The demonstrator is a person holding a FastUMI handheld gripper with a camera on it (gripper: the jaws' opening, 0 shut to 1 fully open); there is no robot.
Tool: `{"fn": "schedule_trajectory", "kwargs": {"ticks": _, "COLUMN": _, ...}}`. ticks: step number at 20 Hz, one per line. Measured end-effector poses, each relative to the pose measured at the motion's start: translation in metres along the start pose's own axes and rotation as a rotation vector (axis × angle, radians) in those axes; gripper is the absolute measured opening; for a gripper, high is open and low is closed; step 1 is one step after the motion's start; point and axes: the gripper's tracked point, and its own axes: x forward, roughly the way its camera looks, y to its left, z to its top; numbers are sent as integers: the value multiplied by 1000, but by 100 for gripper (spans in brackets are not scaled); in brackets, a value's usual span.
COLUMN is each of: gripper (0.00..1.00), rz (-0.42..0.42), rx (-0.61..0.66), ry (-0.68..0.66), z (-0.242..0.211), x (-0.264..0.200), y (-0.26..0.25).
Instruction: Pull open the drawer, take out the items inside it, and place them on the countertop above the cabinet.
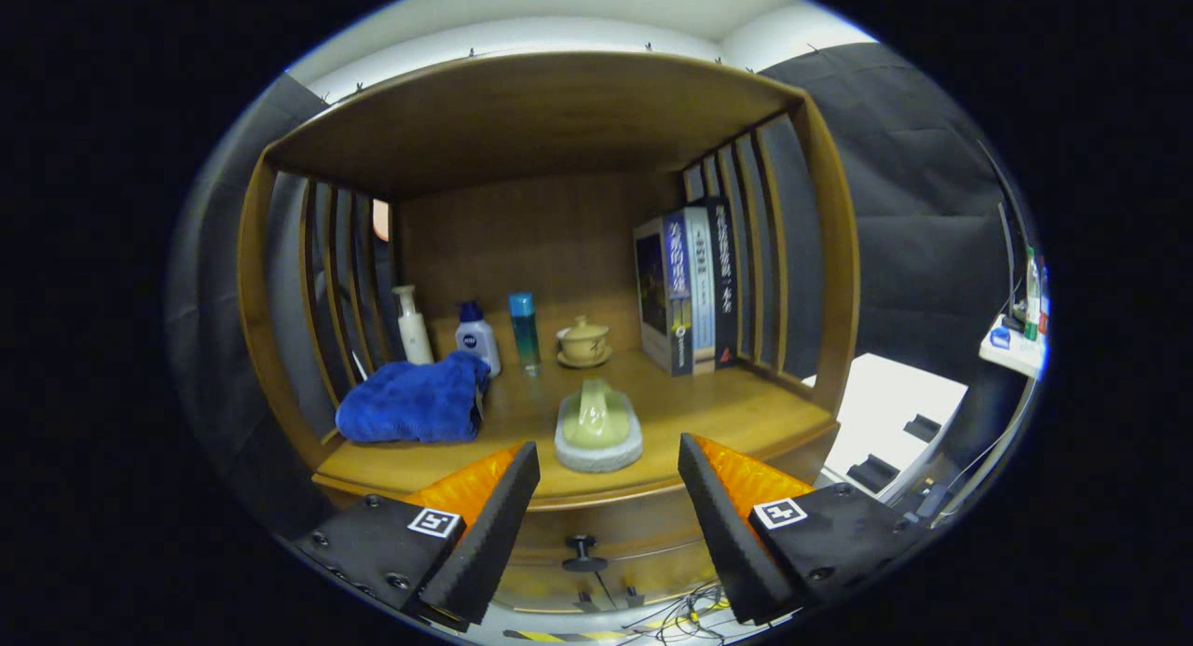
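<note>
My gripper (pixel 608 497) is open, its fingers spread wide with nothing between them, held in front of a wooden cabinet. Below the countertop (pixel 708 413) the drawer front (pixel 615 534) is closed, and its dark knob (pixel 582 553) sits low between my fingers. On the countertop just beyond the fingers lies a scrub brush (pixel 598 432) with a pale green handle on a white base. A crumpled blue towel (pixel 415 402) rests to its left.
At the back of the shelf stand a white pump bottle (pixel 411 325), a white bottle with a blue cap (pixel 476 338), a slim blue-capped bottle (pixel 524 333), a lidded teacup on a saucer (pixel 584 342) and upright books (pixel 688 292). Slatted wooden sides flank the shelf. A white table (pixel 895 413) is at the right.
</note>
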Motion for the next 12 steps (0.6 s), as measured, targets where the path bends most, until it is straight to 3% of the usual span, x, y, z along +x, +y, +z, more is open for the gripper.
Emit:
{"fn": "schedule_trajectory", "kwargs": {"ticks": 7, "gripper": 98, "rz": 1, "rx": -32, "ry": -96, "z": 85, "x": -40, "y": -8}}
{"fn": "schedule_trajectory", "kwargs": {"ticks": 12, "gripper": 98, "rz": 28, "rx": -29, "ry": -124, "z": 120, "x": -68, "y": -1}}
